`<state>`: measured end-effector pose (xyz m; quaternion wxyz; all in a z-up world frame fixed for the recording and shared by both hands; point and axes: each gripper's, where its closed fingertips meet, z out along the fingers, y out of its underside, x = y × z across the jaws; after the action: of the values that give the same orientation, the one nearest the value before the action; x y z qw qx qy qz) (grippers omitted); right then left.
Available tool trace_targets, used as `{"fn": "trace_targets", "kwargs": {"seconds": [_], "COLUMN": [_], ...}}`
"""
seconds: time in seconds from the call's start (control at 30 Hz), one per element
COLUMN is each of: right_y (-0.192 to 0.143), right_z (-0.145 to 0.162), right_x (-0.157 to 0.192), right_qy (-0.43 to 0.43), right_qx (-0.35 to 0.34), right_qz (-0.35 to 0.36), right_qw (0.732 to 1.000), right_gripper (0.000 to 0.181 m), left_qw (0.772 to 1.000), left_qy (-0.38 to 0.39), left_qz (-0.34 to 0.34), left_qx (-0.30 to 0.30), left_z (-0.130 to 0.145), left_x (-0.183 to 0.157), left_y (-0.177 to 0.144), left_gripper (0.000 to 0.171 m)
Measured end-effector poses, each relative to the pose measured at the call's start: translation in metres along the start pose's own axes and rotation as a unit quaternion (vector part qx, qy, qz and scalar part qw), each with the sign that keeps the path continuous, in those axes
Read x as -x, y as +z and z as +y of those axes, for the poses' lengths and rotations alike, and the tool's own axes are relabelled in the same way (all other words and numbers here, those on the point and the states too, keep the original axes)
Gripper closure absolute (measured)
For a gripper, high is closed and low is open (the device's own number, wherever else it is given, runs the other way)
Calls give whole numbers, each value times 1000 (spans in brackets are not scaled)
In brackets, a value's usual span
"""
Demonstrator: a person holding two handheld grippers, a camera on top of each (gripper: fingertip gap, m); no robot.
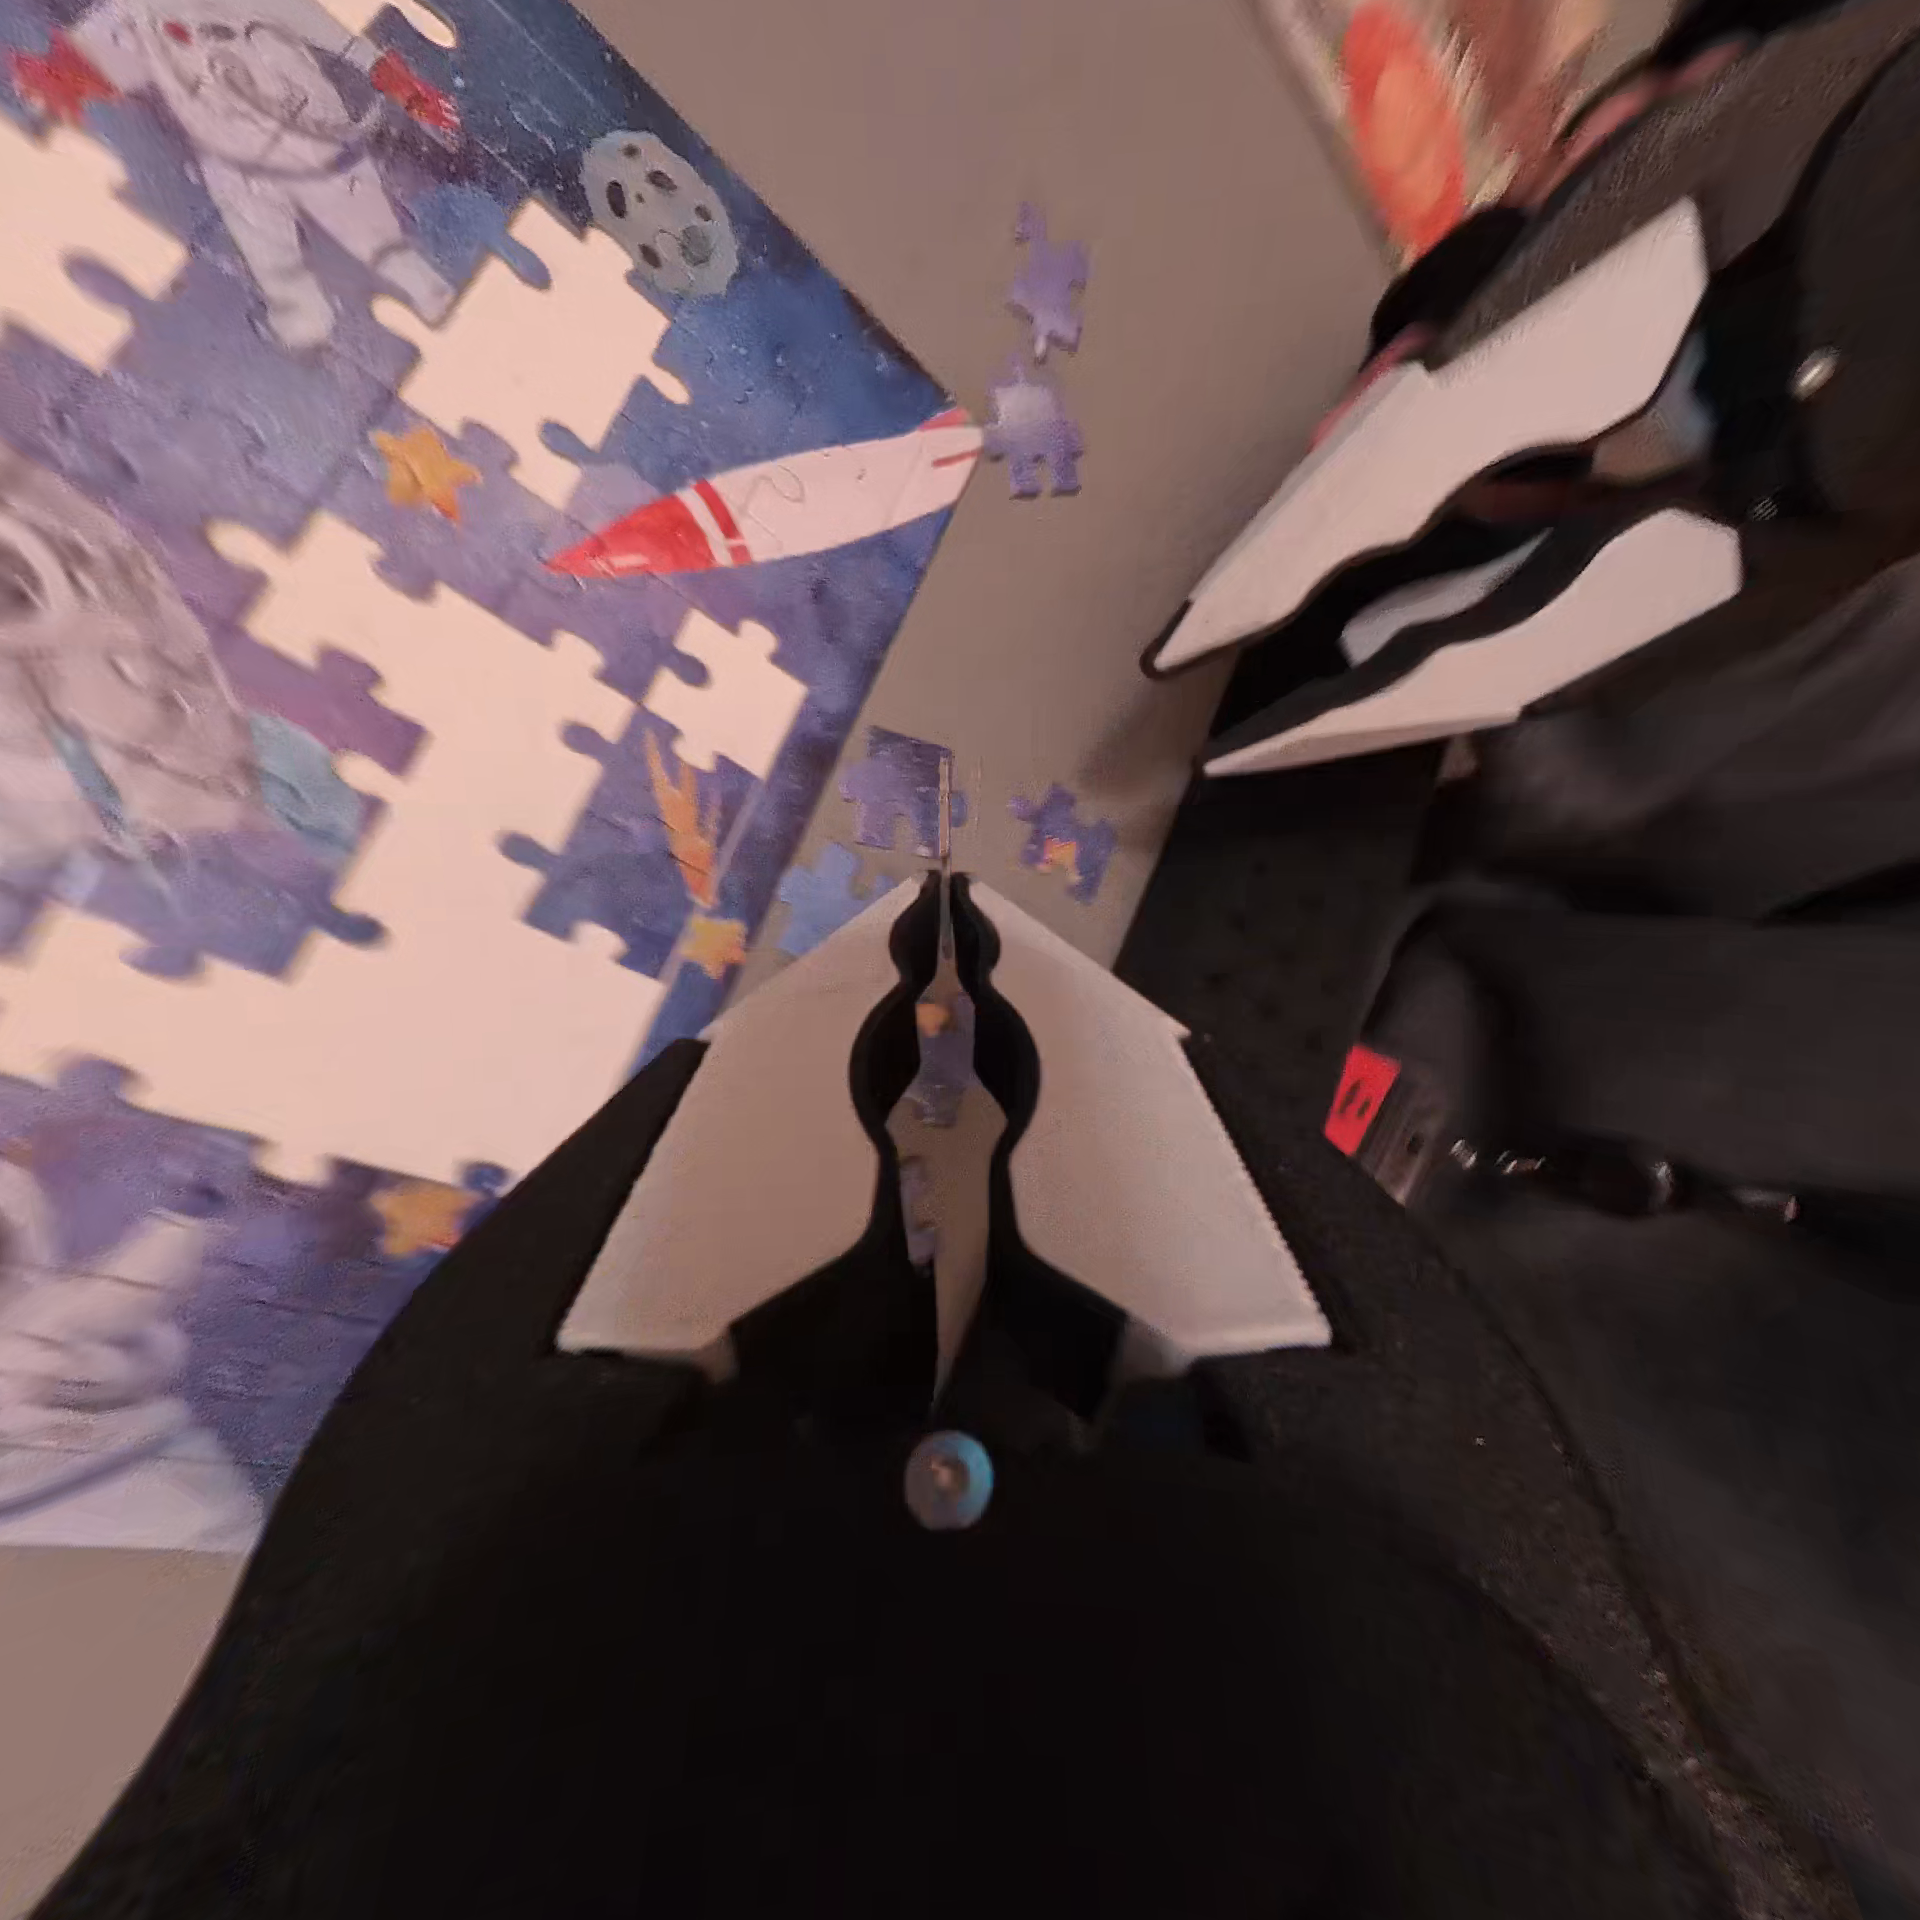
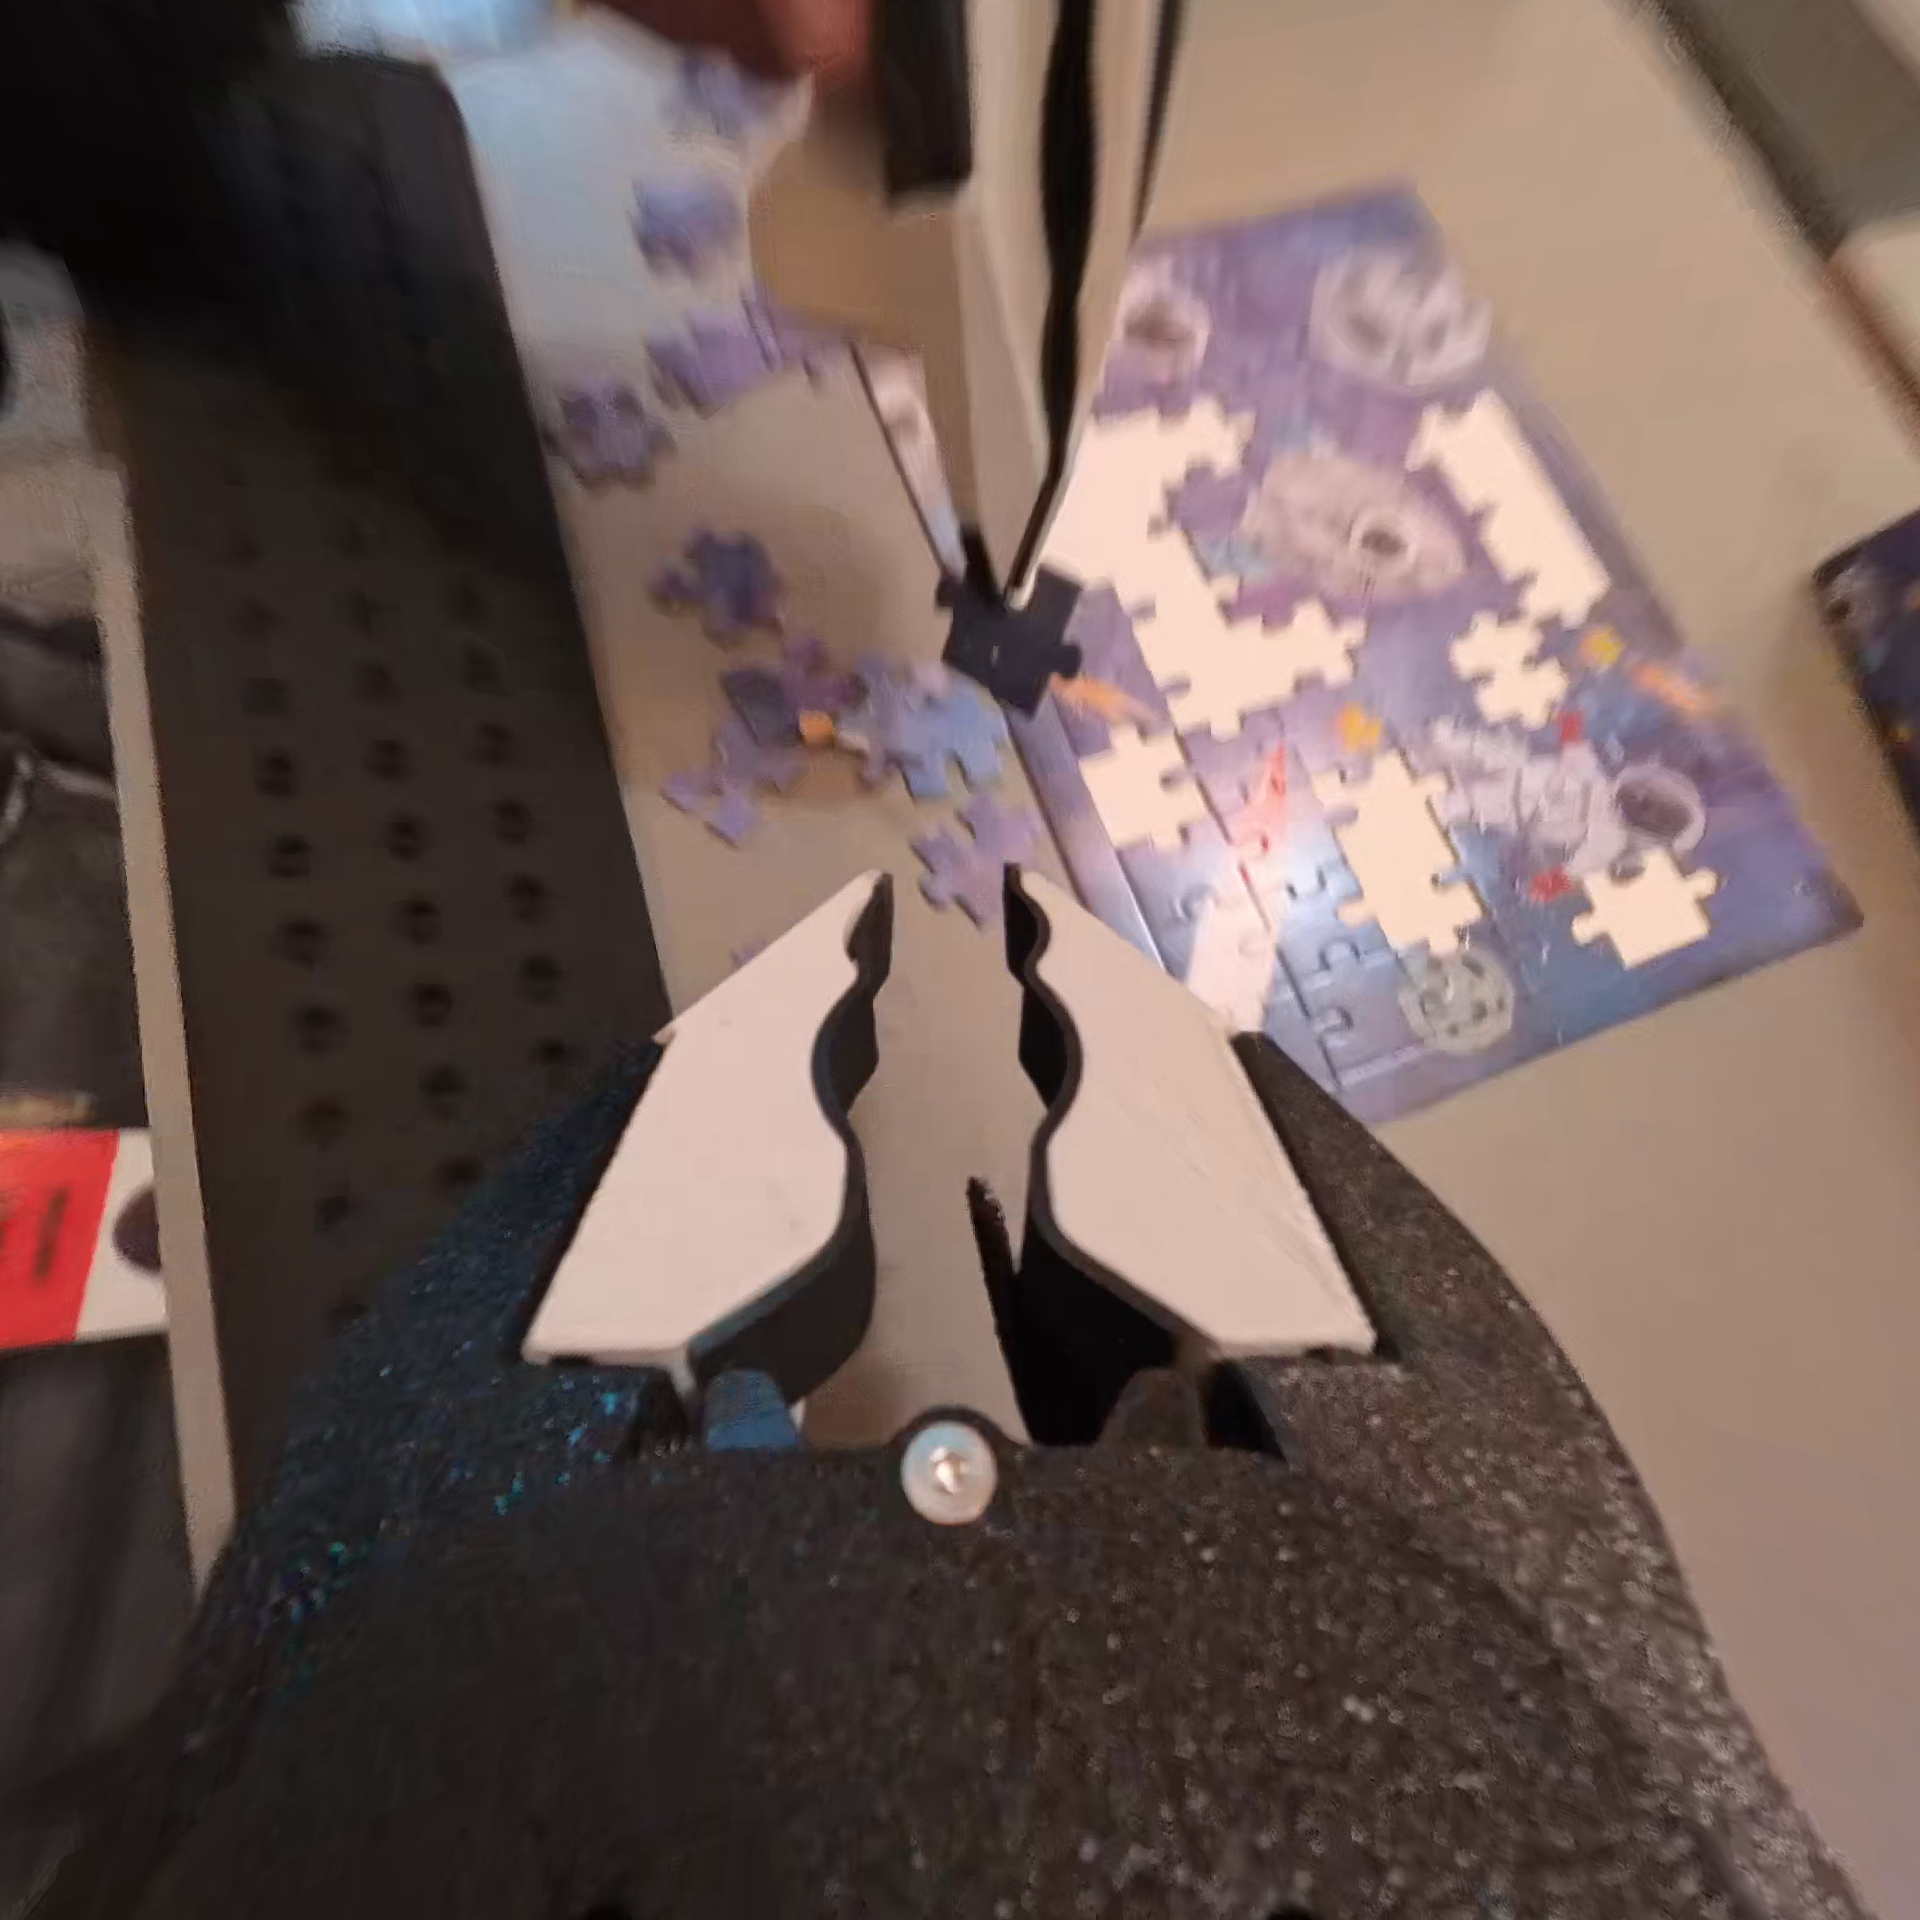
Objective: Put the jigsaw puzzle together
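Lying flat on our grey table (image 1: 1049,125), the space-themed jigsaw puzzle (image 1: 343,644) shows many white gaps among its blue joined pieces. Beside its edge we see loose pieces (image 2: 831,717) scattered on the table. Our right tongs (image 2: 943,883) hang above that scatter with their jaws apart, holding nothing. Our left tongs (image 1: 948,878) are clamped on one puzzle piece (image 1: 943,831), held edge-on and upright above the table, just off the puzzle's border and near the loose pieces.
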<state>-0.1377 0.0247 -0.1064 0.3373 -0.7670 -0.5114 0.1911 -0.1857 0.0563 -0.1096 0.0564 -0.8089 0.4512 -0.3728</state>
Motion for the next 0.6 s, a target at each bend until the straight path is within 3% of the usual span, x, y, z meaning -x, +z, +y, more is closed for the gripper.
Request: {"fn": "trace_targets", "kwargs": {"seconds": [0.07, 0.1, 0.27, 0.4, 0.6], "right_y": [5, 9, 30, 39, 46], "right_z": [7, 2, -21, -3, -8], "right_x": [-28, -42, -66, -85, -84], "right_qy": [-6, -14, 81, 131, 106], "right_qx": [67, 67, -62, -98, -98], "right_qz": [21, 37, 5, 52, 89], "right_qw": [997, 997, 995, 985, 985], "right_gripper": [160, 161, 181, 181, 181], "left_qw": [997, 994, 966, 960, 950], "left_qy": [16, 21, 22, 22, 16], "left_qz": [16, 24, 51, 81, 120], "left_qx": [73, 108, 251, 268, 288], "left_z": [-14, -19, -15, -22, -24], "left_x": [7, 10, 29, 34, 36], "left_y": [5, 8, 26, 33, 37], "left_gripper": [170, 170, 170, 170, 170]}}
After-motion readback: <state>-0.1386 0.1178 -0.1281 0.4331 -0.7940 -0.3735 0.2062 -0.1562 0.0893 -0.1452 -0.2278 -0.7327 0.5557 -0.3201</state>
